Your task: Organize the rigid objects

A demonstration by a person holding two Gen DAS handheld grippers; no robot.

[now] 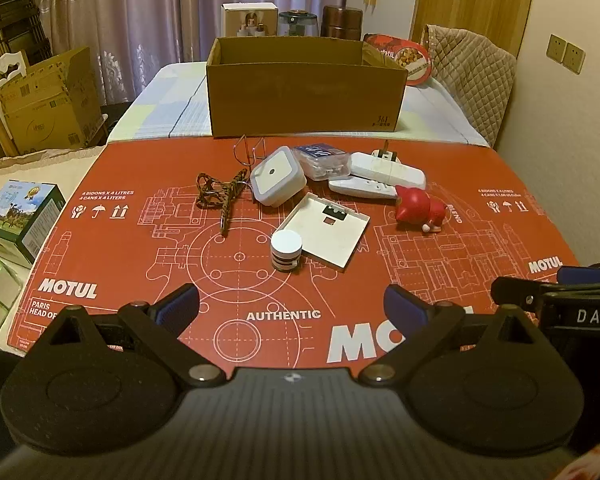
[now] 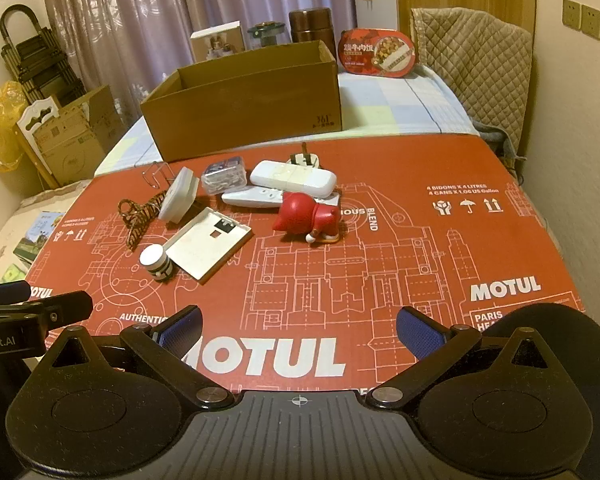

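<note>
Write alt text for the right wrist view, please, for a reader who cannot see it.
The open right gripper hovers over a red printed mat, holding nothing. Ahead lie small objects: a red figurine, a flat white cover, a small round jar and white plugs. Behind them stands an open cardboard box.

One cardboard box (image 1: 306, 92), one red figurine (image 1: 418, 208), one patterned cord (image 1: 220, 194)

Right gripper (image 2: 298, 332) hangs with jaws wide apart, nothing between them, over the near edge of the red mat (image 2: 440, 248). Red figurine (image 2: 306, 214) lies toppled mid-mat; white tray (image 2: 208, 242) left of it, striped jar (image 2: 156, 262) touching the tray's near-left corner. Open cardboard box (image 2: 244, 104) stands beyond the mat's far edge.
</note>
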